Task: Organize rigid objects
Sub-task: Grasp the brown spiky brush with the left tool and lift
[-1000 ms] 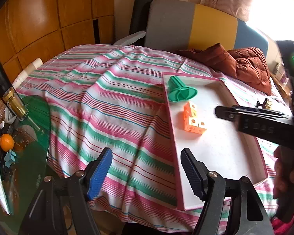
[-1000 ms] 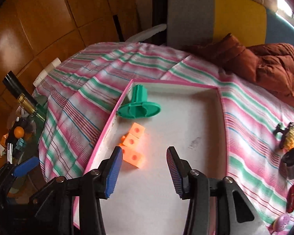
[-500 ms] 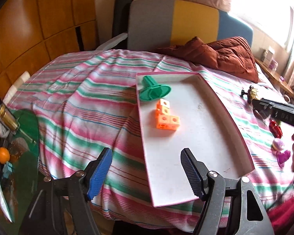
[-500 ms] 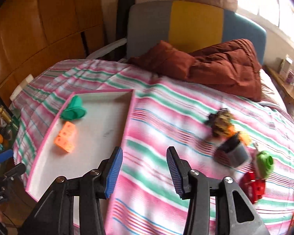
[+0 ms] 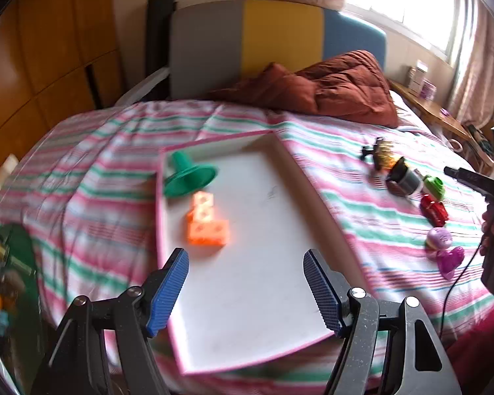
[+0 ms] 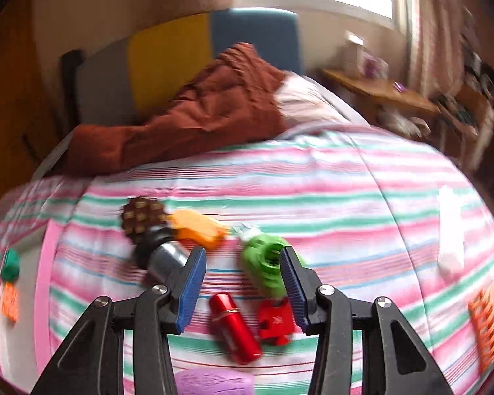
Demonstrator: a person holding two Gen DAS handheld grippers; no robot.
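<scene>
Since the earlier frame the right tool has swung from the tray to the loose items on the bed — jaws wide, empty, above the red cylinder. Left tool: wide, empty. White tray holds the green funnel and orange blocks.

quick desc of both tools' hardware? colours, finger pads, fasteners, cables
Both match: black angular linkage frames with silver round fasteners at the joints, and two fingers each faced with blue, finely textured pads. Left tool and right tool show this in their own wrist views. In the left view, the right tool's black body appears at the far right edge with a green indicator light and a thin black cable hanging below. No sleeves visible.
</scene>
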